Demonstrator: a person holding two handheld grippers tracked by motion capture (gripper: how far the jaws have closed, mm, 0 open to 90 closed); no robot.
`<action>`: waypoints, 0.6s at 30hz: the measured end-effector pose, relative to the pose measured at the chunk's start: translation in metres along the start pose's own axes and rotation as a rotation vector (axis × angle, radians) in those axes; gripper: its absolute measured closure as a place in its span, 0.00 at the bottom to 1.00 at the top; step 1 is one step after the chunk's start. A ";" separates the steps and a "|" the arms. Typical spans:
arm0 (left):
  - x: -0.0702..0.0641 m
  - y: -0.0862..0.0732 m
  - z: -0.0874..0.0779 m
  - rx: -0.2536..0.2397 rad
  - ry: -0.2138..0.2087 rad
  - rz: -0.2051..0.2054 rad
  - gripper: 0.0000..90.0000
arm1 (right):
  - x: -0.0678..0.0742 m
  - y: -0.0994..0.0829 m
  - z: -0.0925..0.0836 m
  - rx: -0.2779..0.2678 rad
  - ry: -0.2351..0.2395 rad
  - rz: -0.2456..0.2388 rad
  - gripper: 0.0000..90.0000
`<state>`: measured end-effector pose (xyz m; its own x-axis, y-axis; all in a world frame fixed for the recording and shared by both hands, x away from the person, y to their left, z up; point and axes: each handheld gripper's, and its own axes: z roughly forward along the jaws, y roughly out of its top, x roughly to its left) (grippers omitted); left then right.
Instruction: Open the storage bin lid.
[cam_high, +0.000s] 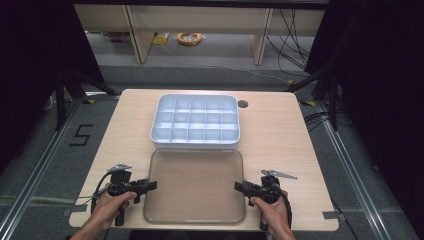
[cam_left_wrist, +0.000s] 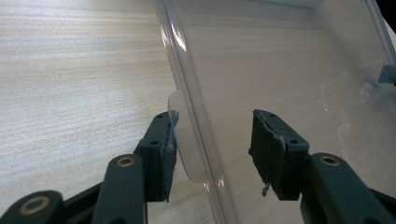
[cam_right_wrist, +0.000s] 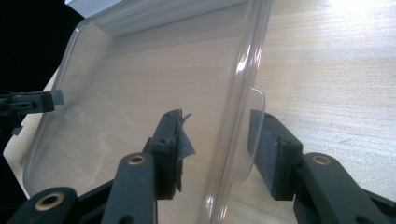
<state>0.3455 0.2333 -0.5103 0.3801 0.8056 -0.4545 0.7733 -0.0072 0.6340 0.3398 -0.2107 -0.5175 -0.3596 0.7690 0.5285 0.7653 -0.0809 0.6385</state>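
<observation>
High view: clear lid (cam_high: 194, 185) flat on desk (cam_high: 280, 135), just in front of the white divided organizer box (cam_high: 196, 120).
Left hand-held gripper (cam_high: 148, 185) and right hand-held gripper (cam_high: 240, 187) come in from opposite long sides. Both are open, each straddling the lid's rim at a small tab, not clamped. Looks like setup for a two-handed lift. Forearms low, hands level, jaws pointing inward.

A light wooden table (cam_high: 280, 135) stands on grey floor (cam_high: 210, 75), pale cabinets (cam_high: 200, 20) behind.
</observation>
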 end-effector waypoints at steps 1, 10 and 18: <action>0.000 0.000 0.001 0.003 0.002 -0.001 0.56 | 0.000 0.001 -0.001 0.002 0.004 0.001 0.62; 0.003 0.001 0.004 0.018 0.002 -0.004 0.55 | 0.000 0.002 0.003 0.020 -0.008 -0.011 0.60; 0.001 0.000 0.005 0.021 0.026 0.034 0.53 | 0.002 0.002 0.004 0.017 -0.033 -0.046 0.57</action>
<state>0.3485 0.2310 -0.5133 0.3932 0.8197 -0.4165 0.7708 -0.0469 0.6354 0.3434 -0.2069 -0.5175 -0.3773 0.7920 0.4800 0.7575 -0.0342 0.6520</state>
